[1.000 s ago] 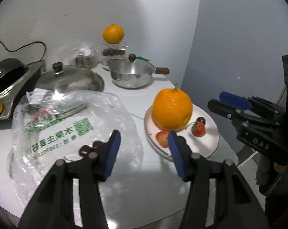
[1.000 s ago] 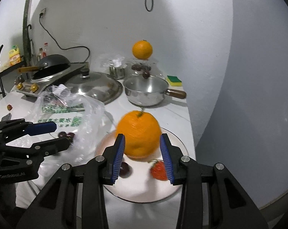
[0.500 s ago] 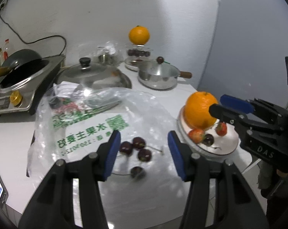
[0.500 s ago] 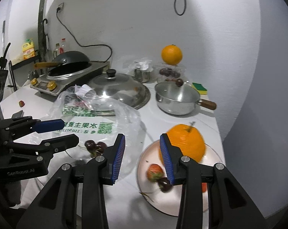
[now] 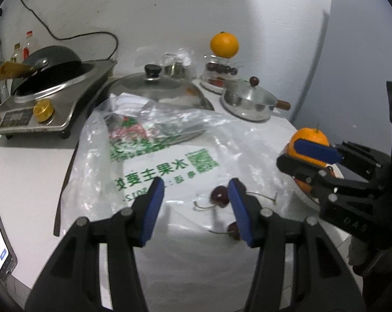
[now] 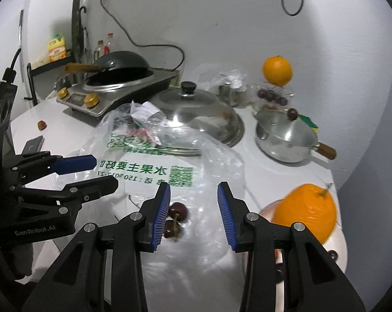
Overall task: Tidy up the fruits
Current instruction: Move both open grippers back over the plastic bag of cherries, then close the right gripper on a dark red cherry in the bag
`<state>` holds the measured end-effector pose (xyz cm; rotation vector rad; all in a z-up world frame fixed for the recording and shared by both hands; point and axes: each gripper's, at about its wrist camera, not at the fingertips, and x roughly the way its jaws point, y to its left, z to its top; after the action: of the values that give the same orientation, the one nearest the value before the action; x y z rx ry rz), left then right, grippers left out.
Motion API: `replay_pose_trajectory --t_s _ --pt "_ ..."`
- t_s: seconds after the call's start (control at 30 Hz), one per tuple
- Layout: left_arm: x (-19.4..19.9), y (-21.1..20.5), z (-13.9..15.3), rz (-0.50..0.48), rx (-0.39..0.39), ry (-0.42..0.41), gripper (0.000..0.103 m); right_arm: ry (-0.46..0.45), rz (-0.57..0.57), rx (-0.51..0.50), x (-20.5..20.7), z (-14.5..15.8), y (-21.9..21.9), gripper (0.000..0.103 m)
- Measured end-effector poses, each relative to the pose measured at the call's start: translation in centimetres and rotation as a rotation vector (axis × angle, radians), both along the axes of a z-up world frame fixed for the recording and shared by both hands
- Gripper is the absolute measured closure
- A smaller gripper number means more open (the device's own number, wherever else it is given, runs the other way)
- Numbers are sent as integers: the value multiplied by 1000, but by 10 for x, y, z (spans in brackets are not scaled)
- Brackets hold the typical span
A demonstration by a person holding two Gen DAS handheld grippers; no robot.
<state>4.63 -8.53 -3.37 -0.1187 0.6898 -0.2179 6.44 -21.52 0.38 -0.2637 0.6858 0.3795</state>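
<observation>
Dark cherries (image 5: 220,197) are lying loose, stems attached, on a clear plastic bag (image 5: 170,161) printed with green lettering, near the front edge of the white surface (image 5: 27,166). In the right wrist view two of them (image 6: 176,218) are sitting just beside the left pad of the right gripper (image 6: 193,215), whose jaws are standing apart with nothing between them. The left gripper (image 5: 196,213) is hovering over the same patch of bag, its jaws likewise apart and empty, one cherry showing in the gap and another partly hidden behind its right pad.

Toward the surface's right edge a large orange (image 6: 306,214) is resting on a pale plate (image 6: 338,244) along with small fruit that is mostly hidden by the gripper's frame. At the back, against the wall, a second orange (image 5: 224,44) is perched on a glass container (image 5: 219,74) holding more cherries, beside a lidded steel saucepan (image 5: 250,102), a large domed pot lid (image 5: 154,88) and a stove with a dark wok (image 5: 44,83). A single strawberry (image 6: 41,124) is lying alone near the left edge.

Judging by the layout, the step in hand is gathering the stray cherries. The next move is calling for one gripper to drop over a single cherry and close gently on fruit, not on stem or slippery film.
</observation>
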Motion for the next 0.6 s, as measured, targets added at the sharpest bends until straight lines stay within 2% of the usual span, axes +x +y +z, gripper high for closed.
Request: replay_pose_trajectory --t_s 0.27,0.6 --pt "8 16 -10 24 -13 20 50 67 17 -20 14 -26 15 63" --pt "16 14 -20 20 -18 43 50 140 23 -37 27 -52 18 64"
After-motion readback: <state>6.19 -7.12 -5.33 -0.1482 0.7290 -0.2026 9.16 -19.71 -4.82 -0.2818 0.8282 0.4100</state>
